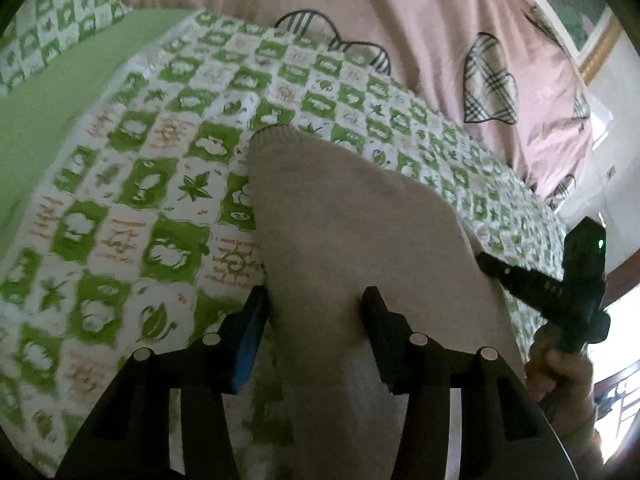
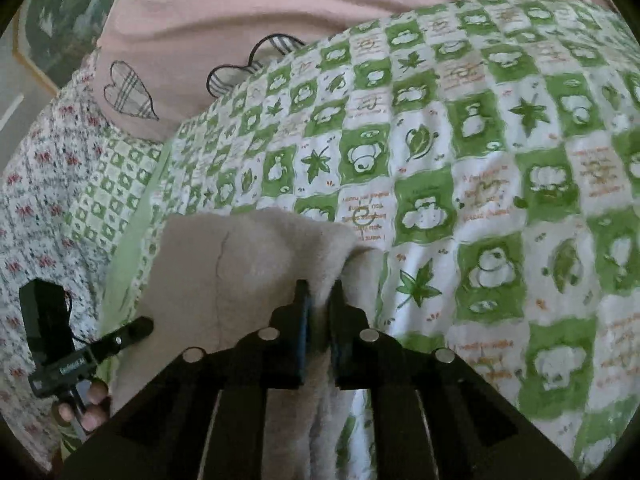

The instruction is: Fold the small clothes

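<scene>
Beige knit garment (image 1: 340, 248) lies on the green-checked bedsheet (image 1: 132, 200), its near end between the spread fingers of the left hand-held gripper (image 1: 316, 308), with a pink quilt (image 1: 420, 20) beyond. From the right wrist, the right hand-held gripper (image 2: 320, 296) pinches the garment's (image 2: 248, 248) fuzzy edge above the sheet (image 2: 480, 160).

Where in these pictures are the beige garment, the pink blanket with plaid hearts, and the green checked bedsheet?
Beige knitted garment (image 1: 340, 216): left wrist view, on its flat middle.
Pink blanket with plaid hearts (image 2: 224, 12): right wrist view, on plain pink fabric.
Green-and-white checked bedsheet (image 2: 492, 152): right wrist view, on a bare printed square.
</scene>
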A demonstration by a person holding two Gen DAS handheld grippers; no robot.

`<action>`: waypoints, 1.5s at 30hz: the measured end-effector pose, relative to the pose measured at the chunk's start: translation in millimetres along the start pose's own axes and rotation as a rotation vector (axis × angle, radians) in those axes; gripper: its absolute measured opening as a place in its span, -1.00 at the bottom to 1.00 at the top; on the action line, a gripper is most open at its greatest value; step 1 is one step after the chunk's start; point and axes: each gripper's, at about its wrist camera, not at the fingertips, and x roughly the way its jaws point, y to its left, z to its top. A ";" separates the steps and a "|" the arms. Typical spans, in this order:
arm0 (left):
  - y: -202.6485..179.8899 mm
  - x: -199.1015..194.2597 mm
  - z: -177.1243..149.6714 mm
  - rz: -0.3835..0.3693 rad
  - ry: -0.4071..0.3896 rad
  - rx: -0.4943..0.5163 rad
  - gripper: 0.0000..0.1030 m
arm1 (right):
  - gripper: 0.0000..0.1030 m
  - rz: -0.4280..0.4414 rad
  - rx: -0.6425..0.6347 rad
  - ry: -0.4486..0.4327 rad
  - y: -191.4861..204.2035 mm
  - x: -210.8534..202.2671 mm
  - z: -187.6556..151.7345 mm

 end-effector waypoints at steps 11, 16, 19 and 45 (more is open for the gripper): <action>-12.4 -98.2 -112.1 -0.036 -0.049 0.121 -0.04 | -0.32 0.062 -0.035 -0.030 7.7 -99.6 -92.0; -10.2 -110.5 -166.3 -0.041 -0.031 0.104 -0.04 | -0.23 0.090 -0.006 0.008 4.3 -111.6 -142.2; -12.1 -101.1 -180.9 -0.017 -0.006 0.121 -0.04 | -0.19 0.099 -0.010 0.021 7.0 -109.6 -156.7; -32.3 -62.2 -182.7 0.191 -0.010 0.174 -0.82 | -0.90 -0.033 -0.095 0.030 -2.6 -89.5 -156.8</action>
